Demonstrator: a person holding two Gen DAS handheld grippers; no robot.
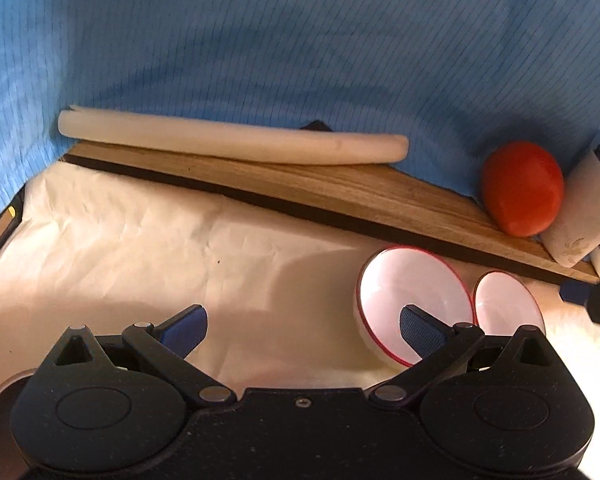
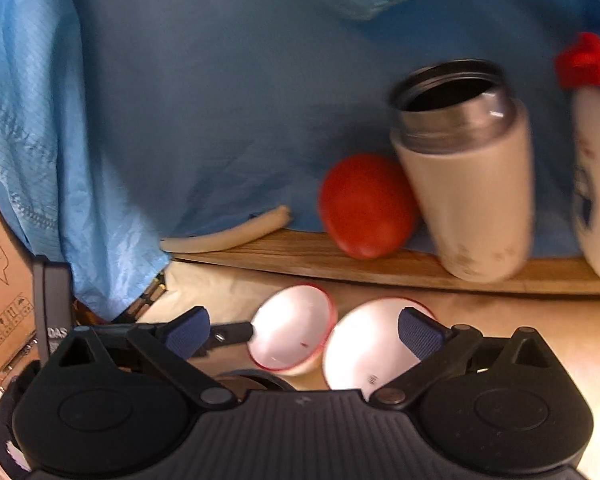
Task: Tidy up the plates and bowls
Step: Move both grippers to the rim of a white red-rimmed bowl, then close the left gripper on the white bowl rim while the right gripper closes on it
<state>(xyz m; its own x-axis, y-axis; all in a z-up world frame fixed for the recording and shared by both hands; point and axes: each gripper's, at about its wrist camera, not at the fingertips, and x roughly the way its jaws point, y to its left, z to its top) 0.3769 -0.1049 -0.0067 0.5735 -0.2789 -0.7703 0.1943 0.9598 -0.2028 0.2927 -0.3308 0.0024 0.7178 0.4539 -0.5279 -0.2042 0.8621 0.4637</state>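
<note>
Left cam first: my left gripper [image 1: 302,330] hangs with its jaws spread wide and nothing in them; the larger bowl [image 1: 414,304] sits just ahead and right of it, its near rim behind my right-hand pad, and the smaller bowl [image 1: 508,306] is right beside it, further right; past them a wooden board [image 1: 340,192] carries a white roll [image 1: 228,140] and a red ball [image 1: 522,188].

Right cam: my right gripper [image 2: 304,330] is also wide open and empty; both bowls lie dead ahead between its fingers, almost touching; only this view shows the steel-mouthed flask [image 2: 468,176] whole and a cardboard box [image 2: 4,280] off left.

I reckon I'm at the reach-in stage; next is pinching one bowl's rim to nest it in the other.
</note>
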